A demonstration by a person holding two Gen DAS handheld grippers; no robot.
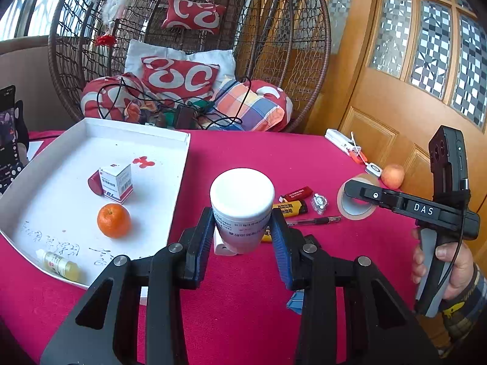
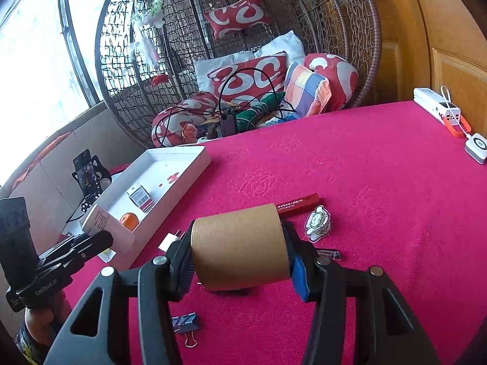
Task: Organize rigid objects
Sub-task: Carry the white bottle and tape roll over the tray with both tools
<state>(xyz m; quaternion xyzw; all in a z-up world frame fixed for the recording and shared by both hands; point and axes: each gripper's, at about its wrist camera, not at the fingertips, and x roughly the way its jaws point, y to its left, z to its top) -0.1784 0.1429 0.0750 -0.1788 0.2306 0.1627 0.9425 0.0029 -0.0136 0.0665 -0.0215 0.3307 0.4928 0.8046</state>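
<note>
The left gripper (image 1: pixel 242 234) pinches a white plastic bottle with a round white cap (image 1: pixel 242 210), held upright above the desk with its magenta cloth (image 1: pixel 304 158). The right gripper (image 2: pixel 240 255) pinches a roll of brown paper tape (image 2: pixel 240 246) across its width, also held clear of the cloth. A shallow white cardboard tray (image 1: pixel 179 182) lies to the left, holding an orange (image 1: pixel 114 220) and a small white carton (image 1: pixel 117 184). Probably best to lift the bottle over the tray's raised rim and set it on the bare floor beyond the orange, keeping it level
</note>
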